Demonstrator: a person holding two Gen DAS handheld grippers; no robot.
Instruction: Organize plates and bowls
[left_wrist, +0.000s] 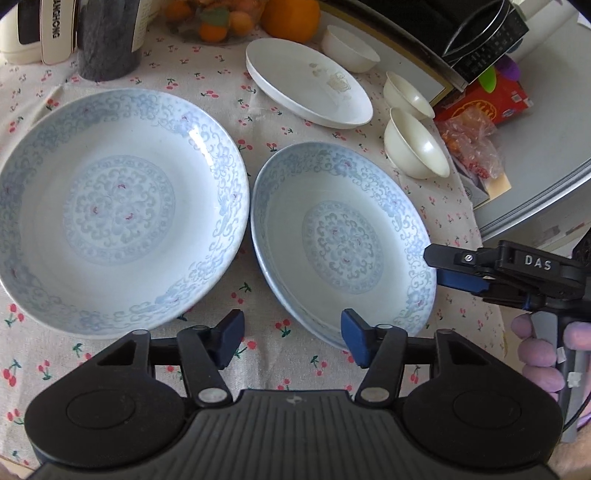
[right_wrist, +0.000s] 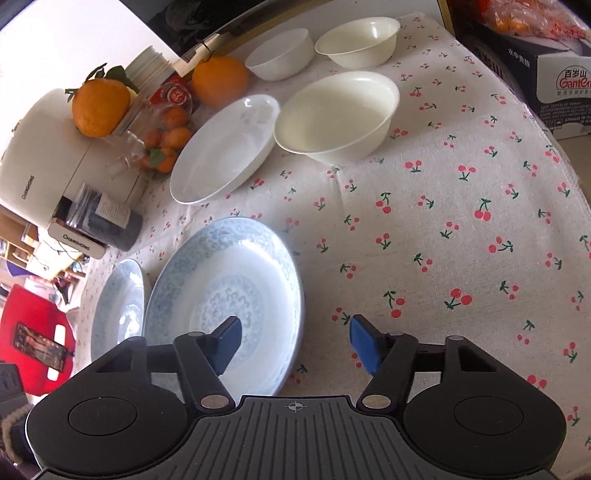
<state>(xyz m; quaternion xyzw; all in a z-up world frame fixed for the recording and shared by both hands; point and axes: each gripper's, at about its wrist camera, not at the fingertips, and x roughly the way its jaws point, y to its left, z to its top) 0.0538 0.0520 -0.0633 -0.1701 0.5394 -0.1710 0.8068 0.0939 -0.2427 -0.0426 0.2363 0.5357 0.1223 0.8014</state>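
Observation:
Two blue-patterned plates lie side by side on the cherry-print cloth: a large plate (left_wrist: 118, 206) on the left and a smaller plate (left_wrist: 343, 236) on the right, which seems to rest on another plate. Both also show in the right wrist view (right_wrist: 225, 295) (right_wrist: 118, 306). A plain white plate (left_wrist: 308, 83) (right_wrist: 225, 147) and three cream bowls (left_wrist: 415, 147) (left_wrist: 406, 96) (left_wrist: 349, 48) lie behind. My left gripper (left_wrist: 291, 338) is open above the cloth before the two plates. My right gripper (right_wrist: 295, 341) is open at the smaller plate's right rim, its left finger over the plate.
Oranges (right_wrist: 98, 107) and small fruit in a clear dish stand at the back by a white appliance (right_wrist: 44, 162) and a dark jar (left_wrist: 107, 40). A red box (left_wrist: 487, 99), a plastic bag and a water carton (right_wrist: 554, 74) stand by the table's right edge.

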